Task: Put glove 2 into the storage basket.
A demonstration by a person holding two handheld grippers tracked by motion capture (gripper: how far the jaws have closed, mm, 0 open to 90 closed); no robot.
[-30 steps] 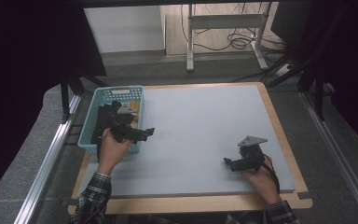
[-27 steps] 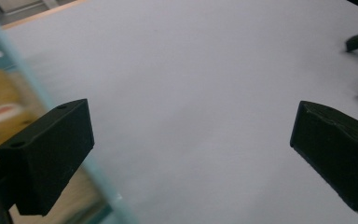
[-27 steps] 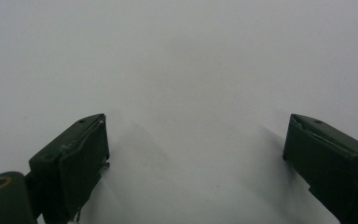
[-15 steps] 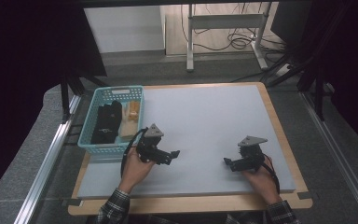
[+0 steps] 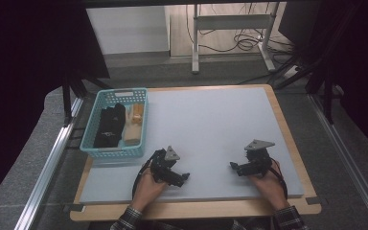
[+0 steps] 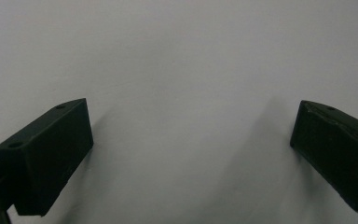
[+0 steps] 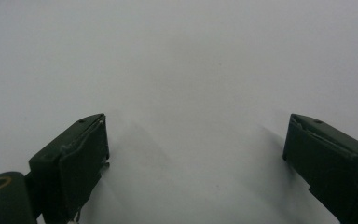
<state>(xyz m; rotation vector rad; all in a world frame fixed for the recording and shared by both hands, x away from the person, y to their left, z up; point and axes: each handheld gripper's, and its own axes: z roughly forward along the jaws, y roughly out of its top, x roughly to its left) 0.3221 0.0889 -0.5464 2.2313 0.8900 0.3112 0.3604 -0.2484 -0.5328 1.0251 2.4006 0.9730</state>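
On the worktop [image 5: 220, 120], near its front edge, rest two claws, one per hand. Left claw [image 5: 184, 177] has its jaws spread wide with nothing between them, as its own view confirms [image 6: 191, 154]; right claw [image 5: 233, 166] likewise stands wide open and empty [image 7: 196, 154]. One teal basket [image 5: 90, 146] sits at the worktop's left edge, just beyond and to the left of the left claw, well apart from the right one. It holds one black bundle [image 5: 109, 125] and pale wooden pieces [image 5: 135, 123], whose count cannot be told. White writing on the bundle is too small to read.
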